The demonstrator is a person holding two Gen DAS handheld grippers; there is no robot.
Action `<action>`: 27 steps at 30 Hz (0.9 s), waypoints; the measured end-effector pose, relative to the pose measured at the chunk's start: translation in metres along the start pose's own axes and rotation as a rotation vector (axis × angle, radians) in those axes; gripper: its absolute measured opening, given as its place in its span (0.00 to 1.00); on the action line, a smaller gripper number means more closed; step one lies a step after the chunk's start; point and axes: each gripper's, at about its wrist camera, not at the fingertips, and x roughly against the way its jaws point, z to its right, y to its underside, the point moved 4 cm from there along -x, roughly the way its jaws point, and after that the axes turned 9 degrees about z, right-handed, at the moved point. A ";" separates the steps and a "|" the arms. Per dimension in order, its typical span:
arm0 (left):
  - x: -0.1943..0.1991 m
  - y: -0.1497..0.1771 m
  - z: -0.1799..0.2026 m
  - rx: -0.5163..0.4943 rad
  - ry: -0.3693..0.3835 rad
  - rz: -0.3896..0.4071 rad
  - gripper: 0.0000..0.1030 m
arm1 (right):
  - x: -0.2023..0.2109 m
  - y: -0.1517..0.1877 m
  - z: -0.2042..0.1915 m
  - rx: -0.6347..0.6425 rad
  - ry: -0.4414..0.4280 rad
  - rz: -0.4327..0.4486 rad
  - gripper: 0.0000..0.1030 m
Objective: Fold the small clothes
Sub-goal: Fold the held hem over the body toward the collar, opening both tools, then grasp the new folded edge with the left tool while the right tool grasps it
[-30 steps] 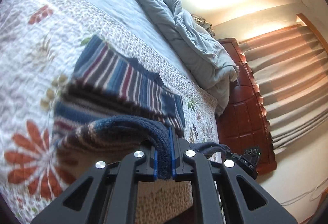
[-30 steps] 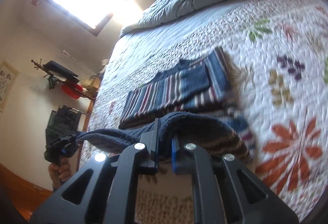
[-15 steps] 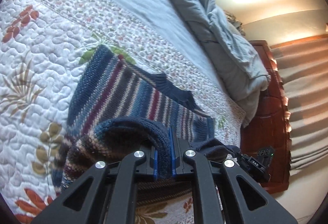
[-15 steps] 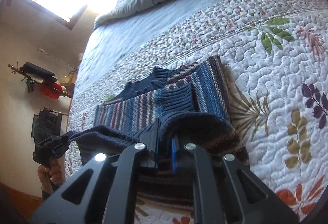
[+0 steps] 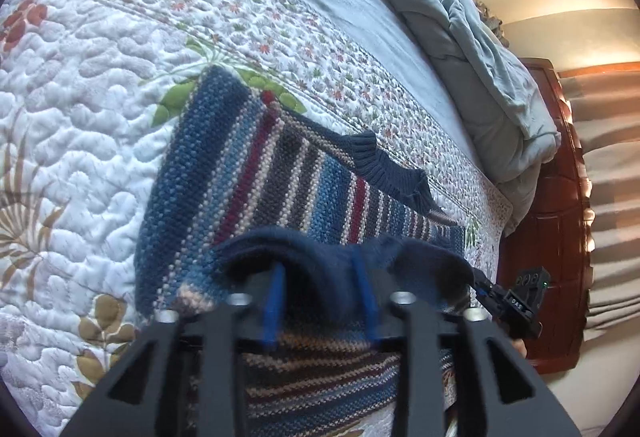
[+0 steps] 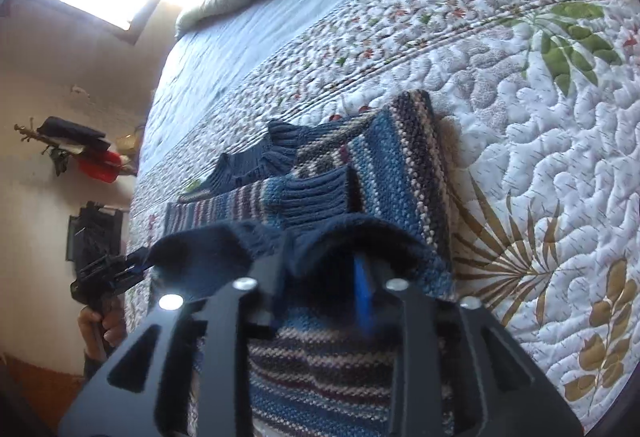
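On the quilt (image 5: pixel 80 165), both grippers, left (image 5: pixel 320 301) and right (image 6: pixel 320 297), had jaws spread, sweater (image 5: pixel 256 181) hem draped over them.

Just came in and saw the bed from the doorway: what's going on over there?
A person with a handheld gripper in each hand is folding a small striped knitted sweater on the white floral quilted bedspread. The left gripper and right gripper both stand open, with the sweater's dark blue ribbed hem draped loosely over their fingers, brought over the already folded body.
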 end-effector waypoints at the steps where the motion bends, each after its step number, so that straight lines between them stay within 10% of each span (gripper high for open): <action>1: 0.009 -0.001 0.004 -0.026 0.007 0.023 0.55 | 0.005 -0.002 -0.002 0.015 -0.007 0.005 0.52; 7: 0.037 -0.014 0.017 -0.201 -0.010 0.085 0.64 | 0.028 -0.017 0.003 0.112 0.022 0.029 0.53; 27: -0.047 -0.023 0.006 -0.353 -0.151 -0.112 0.64 | -0.039 -0.028 0.004 0.211 0.085 -0.115 0.44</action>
